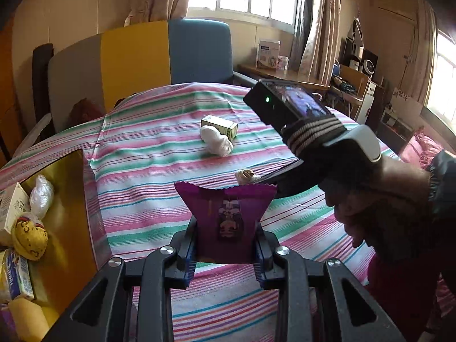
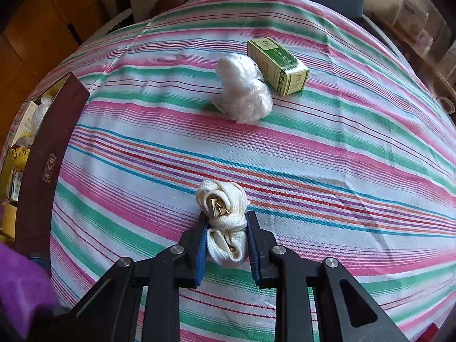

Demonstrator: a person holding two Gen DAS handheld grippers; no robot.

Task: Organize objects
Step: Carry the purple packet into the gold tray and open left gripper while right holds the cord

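My left gripper [image 1: 226, 242] is shut on a purple snack packet [image 1: 226, 216], held upright above the striped cloth. In the right wrist view my right gripper [image 2: 226, 238] is shut on a rolled cream strap with a brass clasp [image 2: 223, 213] that rests on the cloth. The same strap [image 1: 245, 175] peeks out behind the packet in the left view, under the other hand's gripper [image 1: 299, 176]. Farther back lie a white plastic-wrapped bundle [image 2: 242, 91] [image 1: 215, 139] and a green carton [image 2: 278, 67] [image 1: 221, 125], touching each other.
A dark box with a gold lining [image 1: 68, 199] [image 2: 45, 165] stands at the left edge, holding a yellow pouch [image 1: 30, 238], a clear wrapped bundle [image 1: 42, 193] and cartons. A person's hand and sleeve [image 1: 399, 199] fill the right. A multicoloured chair back [image 1: 142, 57] stands behind the table.
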